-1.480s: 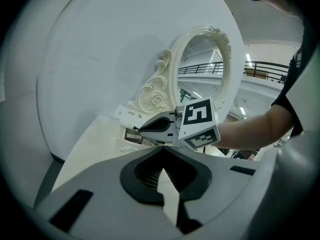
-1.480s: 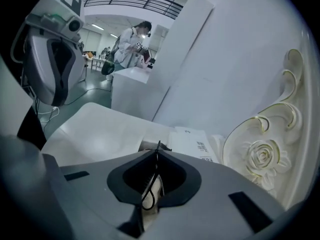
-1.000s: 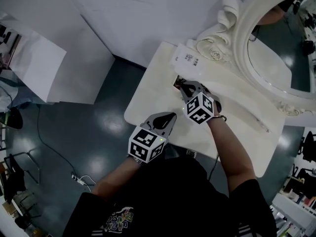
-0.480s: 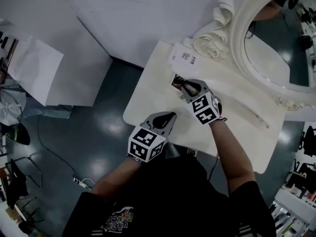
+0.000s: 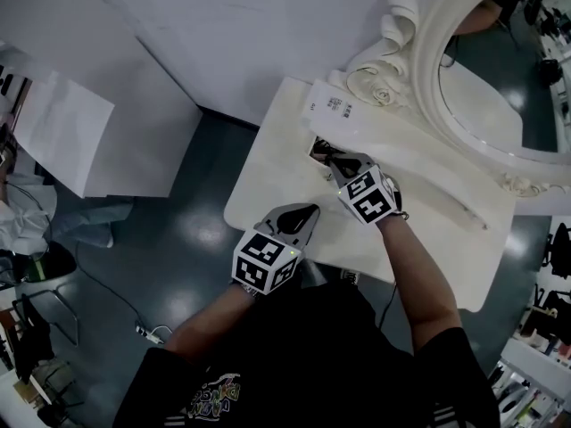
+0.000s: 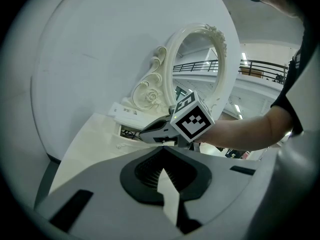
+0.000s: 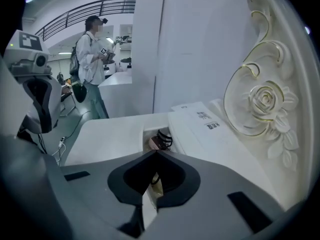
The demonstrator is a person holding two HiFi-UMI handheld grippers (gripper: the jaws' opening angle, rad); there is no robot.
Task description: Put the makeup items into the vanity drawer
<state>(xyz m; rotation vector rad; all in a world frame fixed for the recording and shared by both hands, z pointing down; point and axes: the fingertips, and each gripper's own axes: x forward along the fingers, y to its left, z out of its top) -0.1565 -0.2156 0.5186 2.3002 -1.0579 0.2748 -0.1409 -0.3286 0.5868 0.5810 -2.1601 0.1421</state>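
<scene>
On the white vanity table, below the carved mirror: an open drawer, holding the makeup items, a pinkish piece beside a dark coil. Just over it, the right gripper, jaws pressed together, nothing clearly held. At the near edge, the left gripper, likewise closed and empty. Probably light, small, hard-shelled and slick; best pinched gently across the narrow middle.

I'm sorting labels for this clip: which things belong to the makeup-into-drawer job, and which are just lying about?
Job: vanity drawer, open; makeup items inside it; right gripper, shut, at the drawer; left gripper, shut, empty.
Lying about: mirror; carved rose; floor cable; person in the background.
</scene>
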